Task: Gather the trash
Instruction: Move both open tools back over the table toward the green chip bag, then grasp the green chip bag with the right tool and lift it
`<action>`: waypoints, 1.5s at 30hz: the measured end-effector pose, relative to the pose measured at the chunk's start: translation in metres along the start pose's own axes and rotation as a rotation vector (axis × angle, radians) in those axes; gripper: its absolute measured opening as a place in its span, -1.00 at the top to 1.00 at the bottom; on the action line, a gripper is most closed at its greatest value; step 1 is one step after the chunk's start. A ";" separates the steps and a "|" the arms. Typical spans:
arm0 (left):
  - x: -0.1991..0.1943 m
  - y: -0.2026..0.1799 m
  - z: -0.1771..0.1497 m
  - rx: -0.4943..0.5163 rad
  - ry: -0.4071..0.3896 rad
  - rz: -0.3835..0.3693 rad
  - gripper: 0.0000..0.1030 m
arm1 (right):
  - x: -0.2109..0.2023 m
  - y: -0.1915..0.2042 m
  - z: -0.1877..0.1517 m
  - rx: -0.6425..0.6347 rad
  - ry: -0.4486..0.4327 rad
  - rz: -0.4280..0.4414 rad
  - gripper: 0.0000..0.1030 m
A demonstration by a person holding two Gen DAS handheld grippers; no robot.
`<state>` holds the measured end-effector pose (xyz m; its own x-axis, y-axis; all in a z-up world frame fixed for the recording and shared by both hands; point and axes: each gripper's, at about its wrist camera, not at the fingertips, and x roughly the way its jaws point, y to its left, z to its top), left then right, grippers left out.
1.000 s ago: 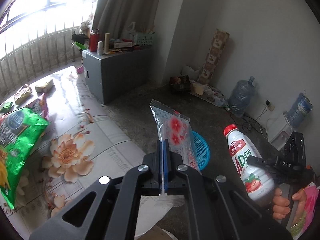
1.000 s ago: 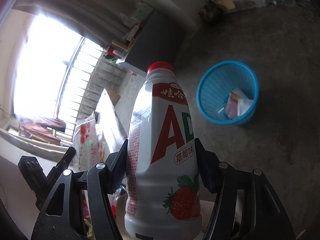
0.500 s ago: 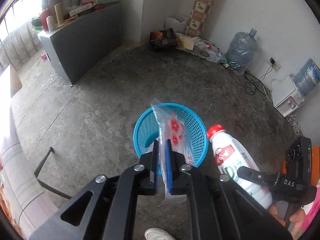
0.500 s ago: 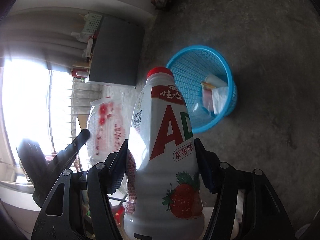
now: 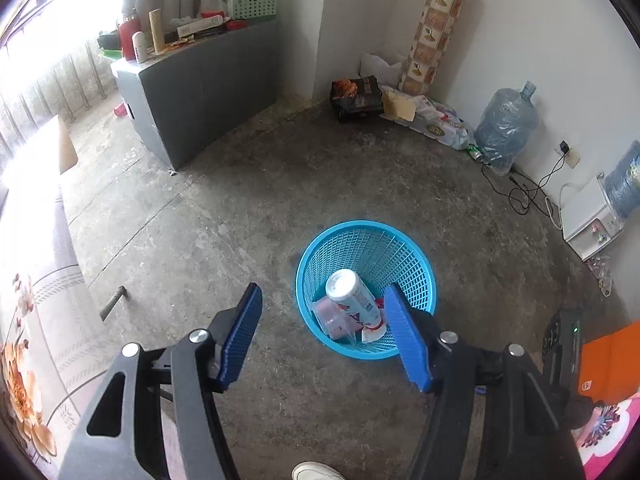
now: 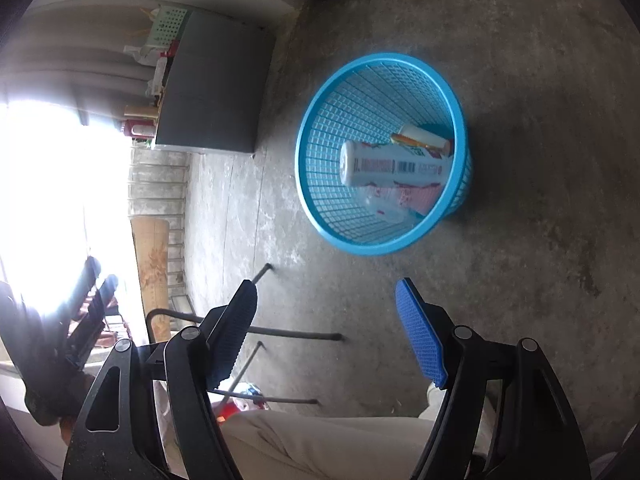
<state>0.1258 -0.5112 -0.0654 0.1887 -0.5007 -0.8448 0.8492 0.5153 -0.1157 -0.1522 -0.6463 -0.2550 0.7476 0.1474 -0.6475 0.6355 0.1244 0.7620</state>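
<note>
Grey concrete floor (image 5: pixel 240 208) carries everything here, and the round blue plastic mesh basket (image 5: pixel 372 236) stands on it well out from the walls, nearer the person than the dark grey cabinet (image 5: pixel 208 88) at the far left edge of the room. A clear blue water jug (image 5: pixel 506 128) leans in the far right corner beside a heap of papers and wrappers, which may be further trash, though from here I cannot tell what each piece is.

Inside the basket, a white plastic drink bottle with a red-printed label (image 6: pixel 394 166) lies tilted, its base up toward the rim and its neck down among the rest. Under it sits a clear wrapper with red strawberry print (image 5: pixel 332 318), crumpled against the near wall of the basket.

Both claws hang above this, empty. The left gripper (image 5: pixel 322 334) has its blue-padded fingers spread wide, the basket showing between them. The right gripper (image 6: pixel 326 330) is likewise spread wide, with nothing between its pads, aimed at bare floor just short of the basket.

Risk from here is small but real: the basket is light and open-weave, so a low swing of either gripper on the way out could catch its near rim and tip it, spilling the bottle.
</note>
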 end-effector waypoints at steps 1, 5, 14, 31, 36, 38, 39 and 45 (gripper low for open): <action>-0.009 0.001 -0.003 -0.002 -0.014 -0.012 -0.23 | -0.004 0.001 -0.005 -0.011 0.001 0.000 -0.35; -0.046 0.003 -0.017 0.018 -0.055 -0.028 -0.38 | -0.023 0.005 -0.023 -0.048 -0.012 -0.006 -0.35; -0.137 0.025 -0.068 0.027 -0.186 -0.029 -0.63 | -0.046 0.063 -0.063 -0.256 -0.083 -0.040 -0.47; -0.263 0.178 -0.212 -0.299 -0.352 0.208 -0.79 | -0.019 0.180 -0.152 -0.640 0.051 0.046 -0.60; -0.280 0.214 -0.247 -0.395 -0.362 0.265 -0.79 | -0.005 0.210 -0.173 -0.713 0.117 0.083 -0.60; -0.286 0.227 -0.260 -0.432 -0.373 0.281 -0.79 | 0.001 0.227 -0.183 -0.735 0.154 0.106 -0.60; -0.289 0.232 -0.266 -0.451 -0.379 0.284 -0.79 | 0.005 0.236 -0.189 -0.747 0.171 0.114 -0.60; -0.296 0.265 -0.287 -0.544 -0.411 0.287 -0.79 | 0.040 0.284 -0.215 -0.799 0.281 0.181 -0.60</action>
<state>0.1535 -0.0269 0.0036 0.6265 -0.4596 -0.6295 0.3942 0.8836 -0.2528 0.0170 -0.3945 -0.0643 0.6816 0.4558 -0.5724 0.1063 0.7124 0.6937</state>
